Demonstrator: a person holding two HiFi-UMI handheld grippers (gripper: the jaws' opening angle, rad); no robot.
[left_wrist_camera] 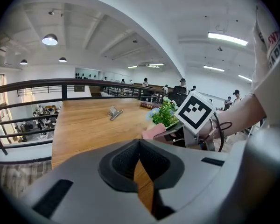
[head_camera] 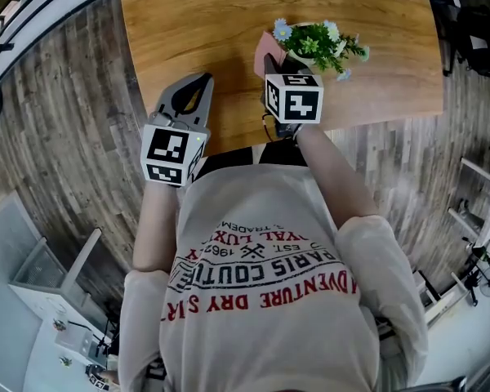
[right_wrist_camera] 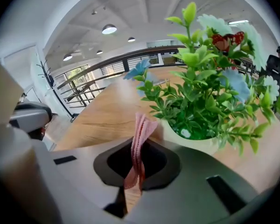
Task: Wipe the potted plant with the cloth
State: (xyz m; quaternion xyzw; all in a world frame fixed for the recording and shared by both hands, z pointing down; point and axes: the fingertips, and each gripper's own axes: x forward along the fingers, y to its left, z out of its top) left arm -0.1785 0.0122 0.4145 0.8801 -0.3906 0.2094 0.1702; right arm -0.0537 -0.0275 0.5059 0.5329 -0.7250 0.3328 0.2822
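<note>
The wooden bench (head_camera: 188, 23) fills the far side of the scene. The potted plant (head_camera: 318, 46) stands on it close to the near edge, in front of the person's right arm. It is a small bush of green leaves with pale blue and white flowers in a cream pot (right_wrist_camera: 196, 141). The left gripper (head_camera: 192, 88) hangs over the bench edge, off to one side and apart from the plant. The right gripper (head_camera: 271, 62) is pushed up just beside the pot, and the pink cloth (right_wrist_camera: 139, 143) stands up from it in a folded strip.

The pot looks light and sits near the edge with nothing steadying it. A sideways push from the cloth could slide or tip it. Only a narrow pinch of cloth seems to be caught, so dragging it through stiff leaves might pull it free.

The left fingers (left_wrist_camera: 123, 162) are closed together on nothing, with only bench wood showing through the slit below them. The right fingers (right_wrist_camera: 156, 160) are clamped on the lower part of the cloth. Its free end rises close to the pot's rim, but I can't tell if it touches.
</note>
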